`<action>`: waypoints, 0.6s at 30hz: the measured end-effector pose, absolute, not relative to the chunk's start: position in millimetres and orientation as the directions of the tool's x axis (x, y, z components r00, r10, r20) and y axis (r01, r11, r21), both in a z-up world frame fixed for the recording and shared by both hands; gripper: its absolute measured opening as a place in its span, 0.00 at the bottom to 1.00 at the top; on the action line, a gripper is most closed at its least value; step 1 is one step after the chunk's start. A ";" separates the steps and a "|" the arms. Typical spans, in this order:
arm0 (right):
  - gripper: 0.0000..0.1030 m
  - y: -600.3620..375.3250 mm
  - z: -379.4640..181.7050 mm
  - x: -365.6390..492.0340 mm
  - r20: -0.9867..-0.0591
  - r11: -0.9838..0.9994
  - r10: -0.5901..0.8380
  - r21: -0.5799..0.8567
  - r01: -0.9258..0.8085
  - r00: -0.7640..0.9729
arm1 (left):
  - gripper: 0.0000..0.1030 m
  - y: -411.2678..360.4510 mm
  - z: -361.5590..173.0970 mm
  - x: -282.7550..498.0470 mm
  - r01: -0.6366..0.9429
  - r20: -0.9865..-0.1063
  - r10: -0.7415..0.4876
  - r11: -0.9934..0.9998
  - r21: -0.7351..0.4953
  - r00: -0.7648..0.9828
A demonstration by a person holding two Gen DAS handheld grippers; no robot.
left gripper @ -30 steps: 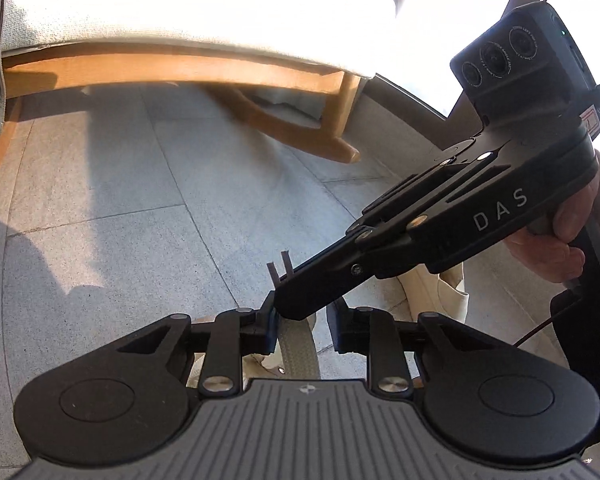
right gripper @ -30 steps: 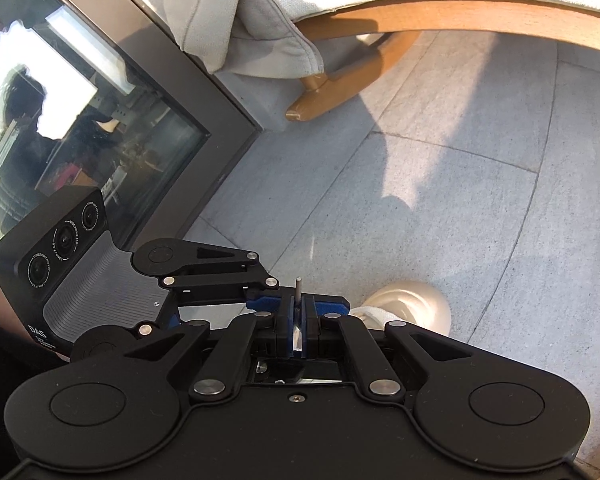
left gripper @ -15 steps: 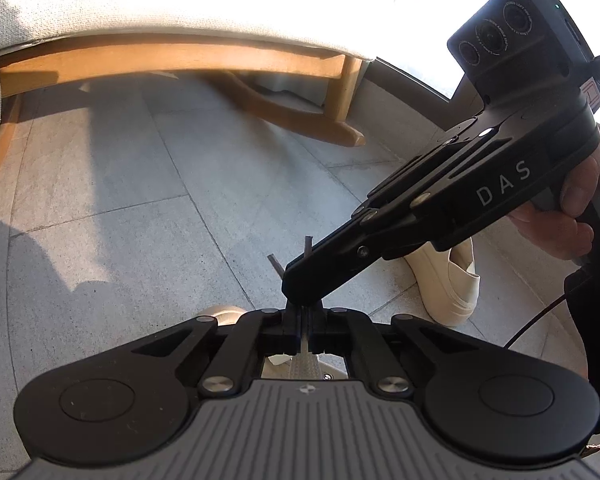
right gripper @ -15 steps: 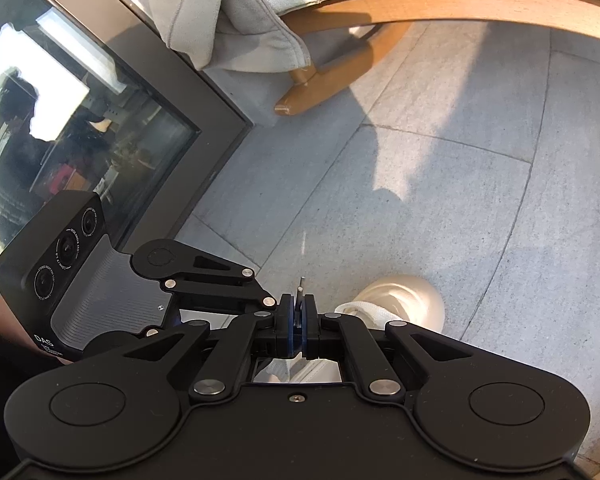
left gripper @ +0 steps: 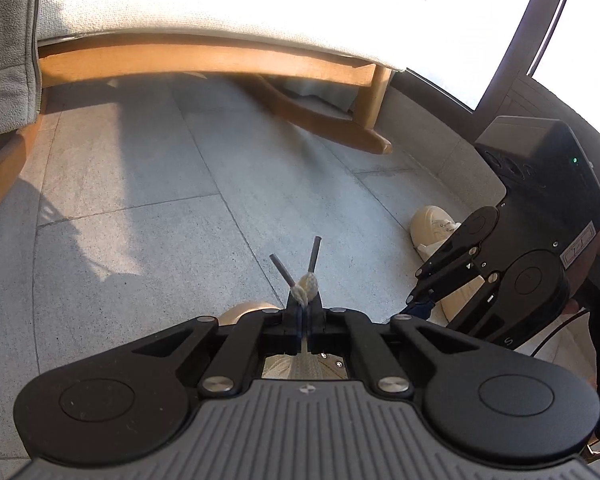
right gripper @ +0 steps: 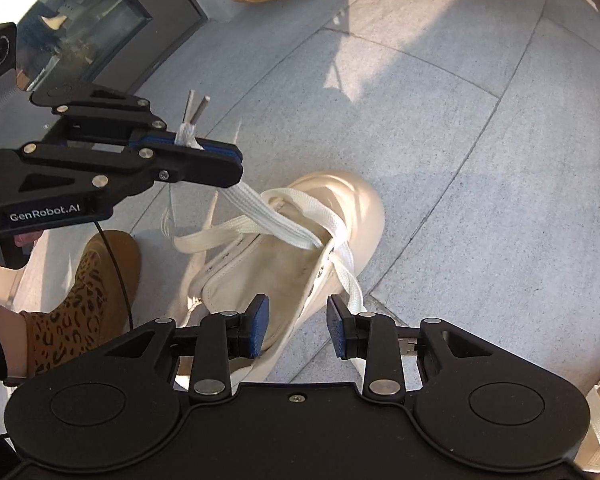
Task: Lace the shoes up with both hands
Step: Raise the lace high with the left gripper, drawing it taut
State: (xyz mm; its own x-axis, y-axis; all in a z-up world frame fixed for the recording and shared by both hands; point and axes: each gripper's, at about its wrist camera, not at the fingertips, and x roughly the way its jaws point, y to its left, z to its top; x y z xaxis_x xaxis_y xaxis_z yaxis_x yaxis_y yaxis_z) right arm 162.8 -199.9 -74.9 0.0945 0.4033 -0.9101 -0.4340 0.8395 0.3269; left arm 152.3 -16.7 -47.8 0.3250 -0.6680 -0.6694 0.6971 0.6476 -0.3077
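Above the shoe (right gripper: 300, 248), our left gripper (right gripper: 204, 156) pinches both soft lace (right gripper: 280, 220) ends. Our right gripper (right gripper: 298, 330) gapes, holding nothing. We judge the stiff tips (left gripper: 314, 254) easiest to grasp.

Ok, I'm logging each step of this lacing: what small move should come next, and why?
Probably bring the open right hand-held gripper up to take one lace tip. The left hand-held gripper pinches both lace ends together, and the shoe has empty eyelets.

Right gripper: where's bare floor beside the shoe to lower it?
Bare grey floor tiles lie past the cream canvas shoe, toe side. Crowded on its other side: leopard-print slipper, black cable, and the left gripper clamping both white lace ends. The right gripper is open.
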 end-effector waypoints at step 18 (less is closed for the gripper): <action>0.03 -212.5 -102.9 161.0 -0.895 0.864 0.439 0.398 -0.308 0.076 | 0.01 -20.7 70.8 169.3 0.828 -0.641 -0.689 0.541 -0.145 0.338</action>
